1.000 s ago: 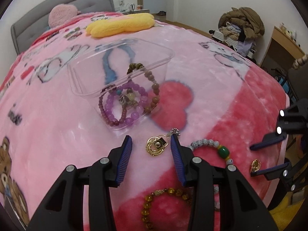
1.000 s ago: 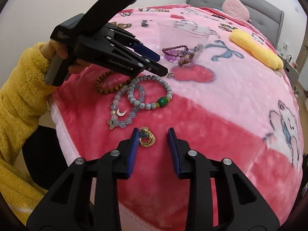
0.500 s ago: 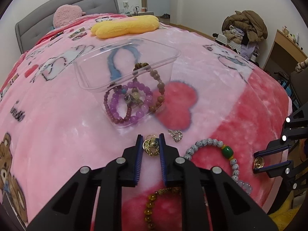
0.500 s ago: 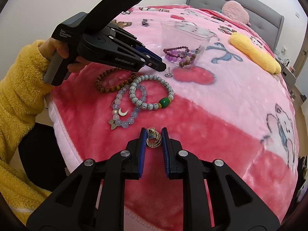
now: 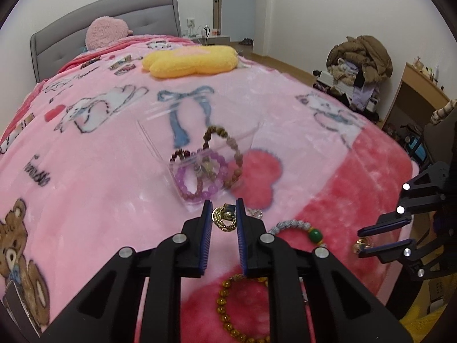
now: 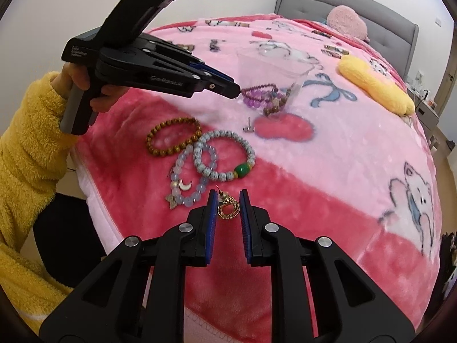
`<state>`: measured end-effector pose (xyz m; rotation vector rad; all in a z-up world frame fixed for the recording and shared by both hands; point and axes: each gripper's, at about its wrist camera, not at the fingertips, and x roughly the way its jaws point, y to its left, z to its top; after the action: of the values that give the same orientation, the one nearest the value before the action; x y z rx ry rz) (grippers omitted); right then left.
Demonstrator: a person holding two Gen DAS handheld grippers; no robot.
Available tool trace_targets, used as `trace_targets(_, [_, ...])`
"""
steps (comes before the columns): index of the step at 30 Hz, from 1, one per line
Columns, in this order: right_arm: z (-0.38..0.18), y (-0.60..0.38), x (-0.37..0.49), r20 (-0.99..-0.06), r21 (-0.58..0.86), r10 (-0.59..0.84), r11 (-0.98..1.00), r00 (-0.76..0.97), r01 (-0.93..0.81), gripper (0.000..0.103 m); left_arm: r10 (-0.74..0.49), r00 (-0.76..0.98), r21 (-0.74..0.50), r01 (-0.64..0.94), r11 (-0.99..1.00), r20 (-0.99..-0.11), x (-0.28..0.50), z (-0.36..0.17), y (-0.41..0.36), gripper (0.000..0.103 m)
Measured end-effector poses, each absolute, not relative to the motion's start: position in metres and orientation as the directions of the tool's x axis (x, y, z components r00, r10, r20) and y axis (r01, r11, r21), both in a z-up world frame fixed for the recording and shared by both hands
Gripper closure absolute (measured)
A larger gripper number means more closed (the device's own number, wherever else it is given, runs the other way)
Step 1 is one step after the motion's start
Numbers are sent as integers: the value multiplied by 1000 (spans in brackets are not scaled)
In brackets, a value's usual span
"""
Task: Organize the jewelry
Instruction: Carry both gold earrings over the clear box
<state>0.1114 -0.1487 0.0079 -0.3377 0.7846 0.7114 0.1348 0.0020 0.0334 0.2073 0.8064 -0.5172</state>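
The fingers of the left gripper [image 5: 224,218] are closed on a gold earring [image 5: 223,219], held just in front of a clear plastic box [image 5: 200,143] already filled with beaded bracelets [image 5: 200,177]. The fingers of the right gripper [image 6: 228,207] are clamped on a second gold earring [image 6: 227,208] near the foot edge of the bed [image 6: 357,148]. Between the grippers, an amber bracelet [image 6: 172,140], a grey bracelet [image 6: 224,155], a pale blue bracelet [image 6: 190,177] and a small stud [image 6: 249,125] are spread on the pink blanket. Open blanket is seen beyond the box.
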Motion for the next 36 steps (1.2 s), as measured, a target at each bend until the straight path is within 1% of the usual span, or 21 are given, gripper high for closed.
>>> trace_targets(10, [35, -150, 126, -690, -19, 477, 740, 545, -673, 88, -412, 635, -33, 520, 854, -654, 120, 66, 4, 87])
trace_targets(20, [79, -146, 170, -582, 51, 527, 784, 619, -619, 88, -465, 693, -114, 489, 865, -551, 125, 96, 11, 87])
trace_targets(23, [85, -142, 184, -565, 62, 527, 794, 635, -604, 88, -482, 687, -143, 490, 860, -544, 130, 97, 12, 87])
trace_targets(28, [87, -133, 207, -565, 104, 537, 799, 626, -592, 88, -469, 698, -157, 465, 872, -542, 139, 93, 14, 87])
trace_targets(31, [86, -128, 215, -562, 97, 532, 803, 633, -588, 88, -457, 702, -180, 435, 882, -545, 148, 89, 19, 87])
trace_targets(36, [77, -117, 230, -585, 89, 517, 807, 625, -584, 88, -441, 704, -218, 388, 895, -556, 166, 79, 29, 87])
